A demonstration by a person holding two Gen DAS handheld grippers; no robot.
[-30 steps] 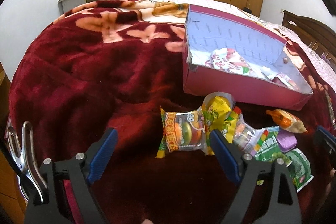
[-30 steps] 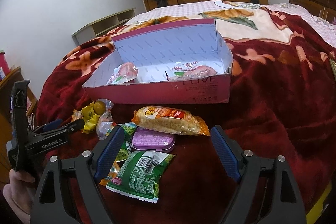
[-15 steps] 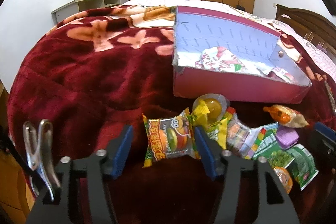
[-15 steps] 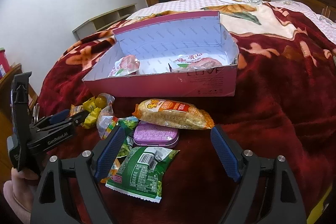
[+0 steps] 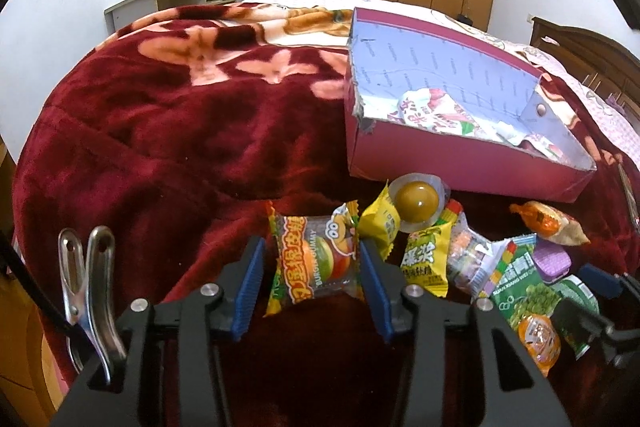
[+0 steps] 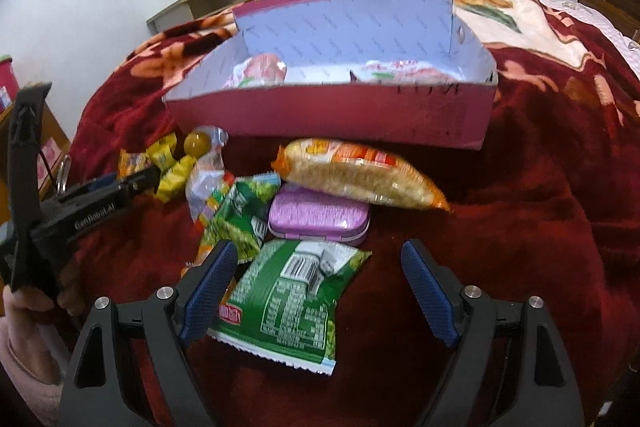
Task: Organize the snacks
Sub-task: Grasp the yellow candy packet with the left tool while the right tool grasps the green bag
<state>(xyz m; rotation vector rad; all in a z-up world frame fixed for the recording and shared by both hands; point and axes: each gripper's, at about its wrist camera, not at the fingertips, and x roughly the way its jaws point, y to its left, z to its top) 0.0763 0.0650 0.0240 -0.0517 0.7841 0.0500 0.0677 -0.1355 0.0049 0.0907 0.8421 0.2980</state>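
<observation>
Burger gummy packet (image 5: 314,263) lies crosswise between the left tongs (image 5: 312,287), nearly clenched on it; right tongs (image 6: 316,295) released.

Orange jelly cup (image 5: 536,338) half under green packets, box lettering (image 6: 424,90) blurred — unreadable, purple tin (image 5: 552,259) mostly covered

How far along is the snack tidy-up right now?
Early. A few white-and-pink packets already lie in the pink box. The left gripper has its jaws closed around the burger gummy packet. The green pea bag, purple tin and others remain outside.
</observation>
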